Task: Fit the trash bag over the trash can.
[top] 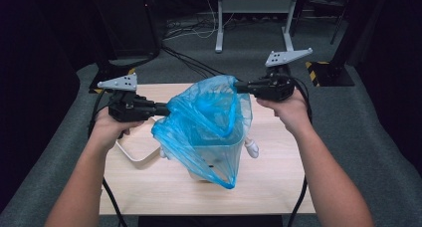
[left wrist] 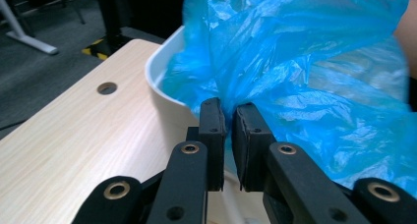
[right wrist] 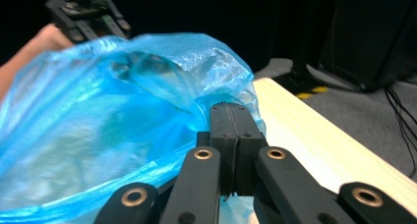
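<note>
Two grippers work one blue plastic bag [top: 209, 122], stretching its mouth over a white bin [top: 219, 160] that stands mid-table [top: 278, 187].

Left gripper [top: 166, 109] has its jaws nearly together on a bunched fold of the bag's edge; in the left gripper view the film [left wrist: 314, 76] runs down into the narrow gap between the pads [left wrist: 212, 130], with the bin's rim [left wrist: 162, 71] just beyond. Right gripper [top: 238, 86] is clamped fully closed on the opposite edge; in the right gripper view the pads [right wrist: 231, 130] meet with thin film [right wrist: 123, 116] pinched between them.

Bag hangs between the two grips, held above the bin, its lower part draped over the near side and front of the bin. Bag bottom probably sits partly inside the bin, but the film blurs that, so cannot confirm.

Step in hand, as judged: opening the bag mouth wide to line the bin.

Next move calls for:
- keeping both pinches firm, film is thin and slippery
- spreading the hands apart until the mouth is wider than the rim
- lowering both edges evenly over the rim, far side included
- avoiding a hard tug, which could tip the light bin or tear the film
</note>
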{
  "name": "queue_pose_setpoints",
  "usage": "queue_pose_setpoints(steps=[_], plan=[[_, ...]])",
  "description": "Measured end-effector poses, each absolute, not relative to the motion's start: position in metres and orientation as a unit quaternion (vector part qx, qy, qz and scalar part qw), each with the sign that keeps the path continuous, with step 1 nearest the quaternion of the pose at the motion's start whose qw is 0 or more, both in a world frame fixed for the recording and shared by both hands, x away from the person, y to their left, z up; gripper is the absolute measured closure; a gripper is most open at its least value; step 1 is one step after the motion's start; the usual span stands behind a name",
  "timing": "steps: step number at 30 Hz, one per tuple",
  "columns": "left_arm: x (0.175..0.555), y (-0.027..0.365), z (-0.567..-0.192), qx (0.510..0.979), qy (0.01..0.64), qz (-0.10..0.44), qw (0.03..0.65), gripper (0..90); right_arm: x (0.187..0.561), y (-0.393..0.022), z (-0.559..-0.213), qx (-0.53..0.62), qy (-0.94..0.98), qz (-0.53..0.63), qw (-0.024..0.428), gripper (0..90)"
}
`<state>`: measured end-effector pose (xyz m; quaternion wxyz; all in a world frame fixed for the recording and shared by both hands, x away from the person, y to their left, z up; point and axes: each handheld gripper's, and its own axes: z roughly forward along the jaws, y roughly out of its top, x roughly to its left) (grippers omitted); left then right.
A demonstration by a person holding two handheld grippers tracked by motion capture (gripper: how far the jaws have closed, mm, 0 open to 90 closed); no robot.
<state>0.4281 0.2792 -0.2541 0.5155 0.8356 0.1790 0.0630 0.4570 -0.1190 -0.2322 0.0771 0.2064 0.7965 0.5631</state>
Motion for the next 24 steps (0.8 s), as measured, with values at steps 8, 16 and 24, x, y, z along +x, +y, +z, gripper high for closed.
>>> queue_pose_setpoints(steps=[8,16,24], plan=[[0.445,0.276,-0.26,0.834,0.193,0.077,0.51,83.0,0.479,-0.126,-0.247,0.248,0.797,0.546,0.08,90.0],[0.462,0.273,-0.268,0.829,0.211,0.083,0.511,83.4,0.491,-0.128,-0.257,0.273,0.805,0.518,0.094,90.0],[0.469,0.272,-0.283,0.841,0.23,0.083,0.483,84.8,0.497,-0.126,-0.28,0.289,0.824,0.479,0.088,90.0]])
